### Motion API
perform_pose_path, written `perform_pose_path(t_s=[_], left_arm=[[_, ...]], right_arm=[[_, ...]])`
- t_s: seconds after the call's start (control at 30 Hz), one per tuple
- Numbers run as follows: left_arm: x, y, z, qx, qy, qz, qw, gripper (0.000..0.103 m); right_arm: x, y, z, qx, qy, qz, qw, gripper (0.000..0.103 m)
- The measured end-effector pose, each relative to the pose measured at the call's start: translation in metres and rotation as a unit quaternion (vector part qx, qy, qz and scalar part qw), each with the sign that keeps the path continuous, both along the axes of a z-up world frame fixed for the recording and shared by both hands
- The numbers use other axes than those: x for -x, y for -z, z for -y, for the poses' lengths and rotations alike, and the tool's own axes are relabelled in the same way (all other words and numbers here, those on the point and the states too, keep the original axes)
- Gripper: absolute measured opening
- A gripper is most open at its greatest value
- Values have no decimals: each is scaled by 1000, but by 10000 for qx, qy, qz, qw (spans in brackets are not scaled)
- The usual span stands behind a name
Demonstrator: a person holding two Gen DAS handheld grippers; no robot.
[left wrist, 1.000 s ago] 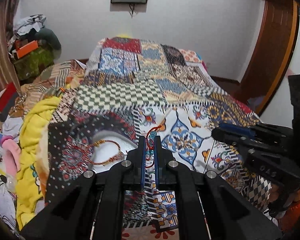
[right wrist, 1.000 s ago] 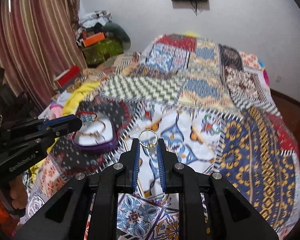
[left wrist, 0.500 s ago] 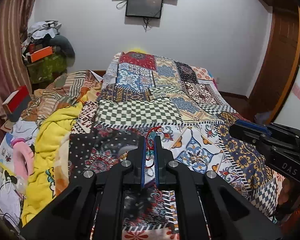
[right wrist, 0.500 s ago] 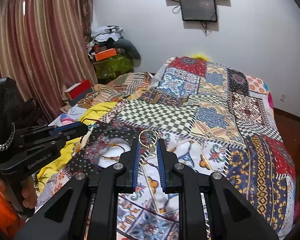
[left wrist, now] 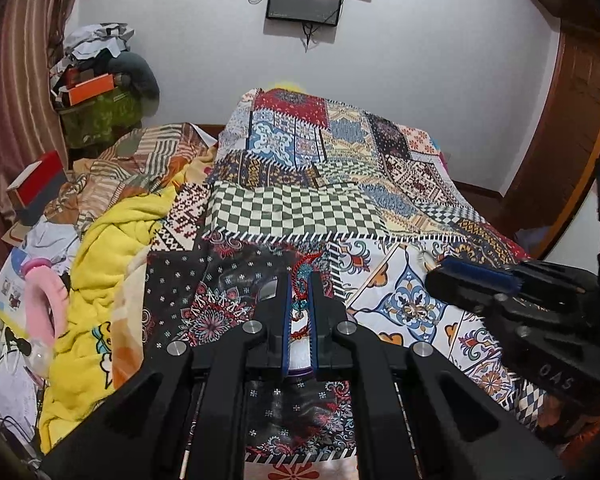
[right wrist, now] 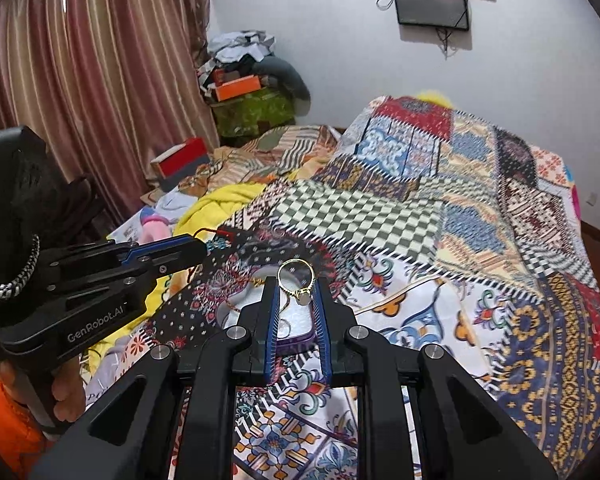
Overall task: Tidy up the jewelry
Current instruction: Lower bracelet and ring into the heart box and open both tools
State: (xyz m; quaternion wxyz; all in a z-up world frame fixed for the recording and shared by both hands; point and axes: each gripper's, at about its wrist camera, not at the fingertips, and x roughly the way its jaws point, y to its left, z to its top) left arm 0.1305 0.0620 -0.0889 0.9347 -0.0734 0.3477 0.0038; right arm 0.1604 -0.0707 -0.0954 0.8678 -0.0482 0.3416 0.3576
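While we hold both pieces off the bed (right wrist: 480, 240), the jewelry box (right wrist: 296, 322) lies directly under and just ahead of the right gripper (right wrist: 297, 296), whose jaws are clamped on the gold ring (right wrist: 296, 280) — its hoop standing upright between them. That side looks nearer the box, so we judge the ring goes down first. Our left gripper (left wrist: 300, 300) has its jaws pinched on the red beaded bracelet (left wrist: 302, 276), which dangles between them. Compared with a second ago, both grippers have tilted up and drawn back, and the box has slid beneath the jaws.
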Motion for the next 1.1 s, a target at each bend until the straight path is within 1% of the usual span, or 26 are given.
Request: perform_pose_path(t_s=[0.33, 0.6, 0.87, 1.1], left_arm=[[-17, 26, -6, 138, 56, -320, 9994, 6], [-32, 41, -10, 210, 117, -460, 9987, 6], [-41, 45, -13, 265, 97, -504, 9983, 6], [-41, 44, -15, 144, -36, -535, 9985, 7]], right_arm=[[-17, 35, -22, 217, -215, -446, 9985, 15], [-27, 54, -33, 351, -304, -672, 9967, 15], [-34, 64, -41, 450, -395, -803, 9950, 15], [-34, 68, -45, 567, -456, -876, 9935, 16]])
